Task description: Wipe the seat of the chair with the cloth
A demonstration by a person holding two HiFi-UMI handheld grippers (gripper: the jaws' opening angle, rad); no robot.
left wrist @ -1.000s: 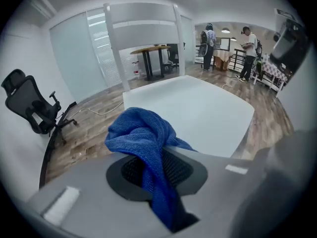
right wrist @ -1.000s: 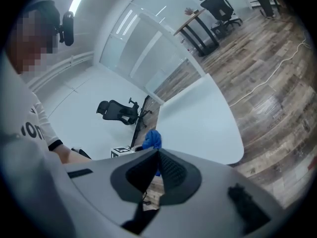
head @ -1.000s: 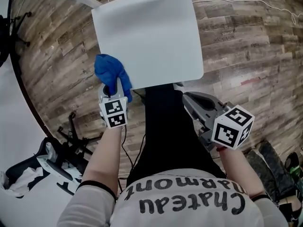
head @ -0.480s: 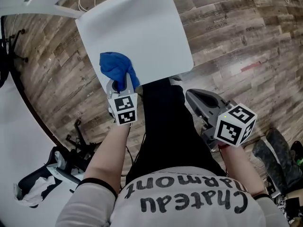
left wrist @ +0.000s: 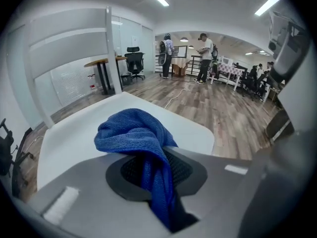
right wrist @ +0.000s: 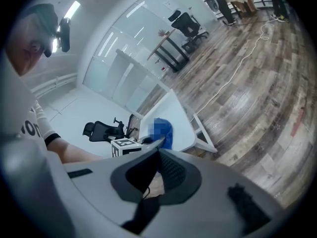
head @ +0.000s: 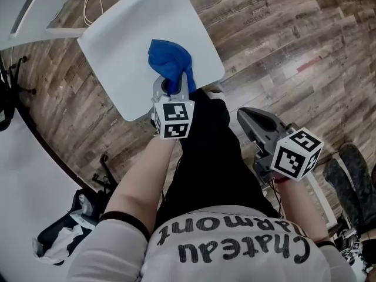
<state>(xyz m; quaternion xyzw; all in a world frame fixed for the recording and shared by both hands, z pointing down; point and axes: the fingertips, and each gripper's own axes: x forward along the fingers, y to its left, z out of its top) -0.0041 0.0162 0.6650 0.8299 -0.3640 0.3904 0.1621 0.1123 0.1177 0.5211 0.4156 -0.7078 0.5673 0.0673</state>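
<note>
My left gripper (head: 171, 88) has its jaws closed on the blue cloth (head: 169, 60). In the left gripper view a strip of the fabric is pinched between the two pads, and the rest bunches up in a loose lump just beyond the jaw tips. That lump sits on the white chair seat (head: 123, 40), close to the edge nearest my legs and towards one corner. As far as I can tell it rests on the surface. The rest of the seat spreads out bare beyond it and to its left. The left gripper points away from me over the seat's near edge, with its marker cube (head: 173, 120) facing up towards the head camera.

My right gripper (head: 254, 121) hangs over the wood-plank floor (head: 282, 28), beside my right leg and well apart from the chair seat. Its own view shows the jaws brought together with nothing between them. Past their tips that view picks out the seat, the cloth and the left gripper's cube off to the left.

A white cable (head: 93, 4) trails across the floor past the far side of the seat. In the left gripper view, a black office chair (left wrist: 133, 59) stands by a desk (left wrist: 106, 62), and several people (left wrist: 205, 53) stand further back in the room.
</note>
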